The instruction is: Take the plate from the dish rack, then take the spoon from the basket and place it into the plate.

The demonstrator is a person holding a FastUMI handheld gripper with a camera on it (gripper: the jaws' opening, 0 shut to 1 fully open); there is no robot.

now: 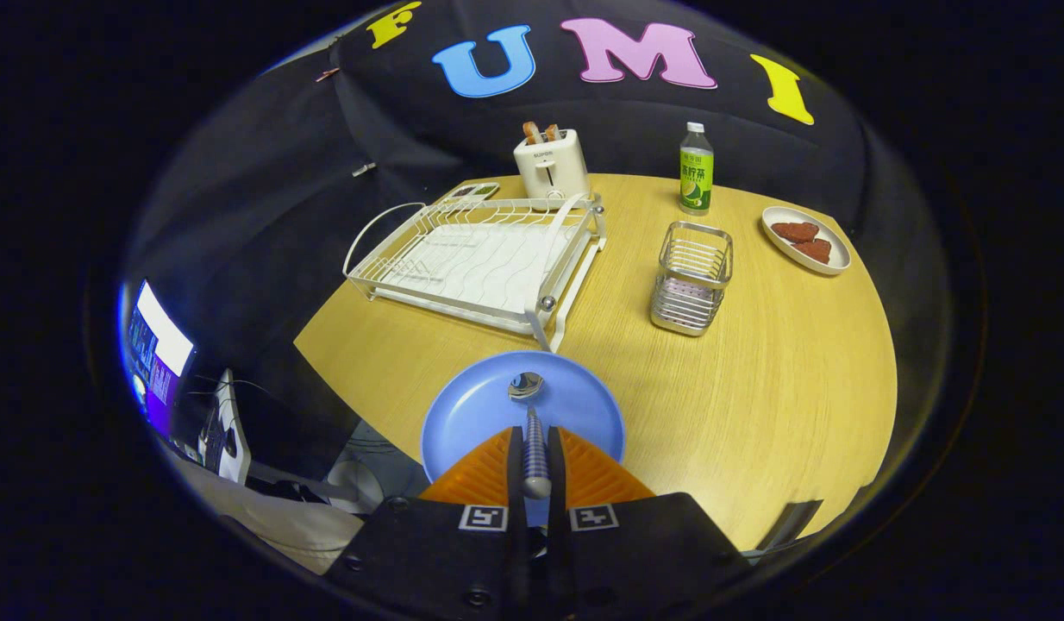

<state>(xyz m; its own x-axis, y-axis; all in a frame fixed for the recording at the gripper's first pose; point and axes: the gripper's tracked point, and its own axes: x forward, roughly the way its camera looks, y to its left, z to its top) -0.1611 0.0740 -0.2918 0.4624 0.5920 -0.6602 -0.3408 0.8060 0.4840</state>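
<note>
Here, a round wooden table takes up most of the scene. On its far side sits a white wire rack, with no dishes in it. Behind the rack stands a toaster; a bottle stands further right. A wire basket sits between the rack and a small white dish holding reddish food. At the table's near edge lies a blue plate, just ahead of the gripper. The gripper's fingers are closed on the handle of a spoon, whose bowl hangs over the plate's middle. The plate seems already taken from the rack and the spoon from the basket. Only lowering and releasing the spoon appears left.
</note>
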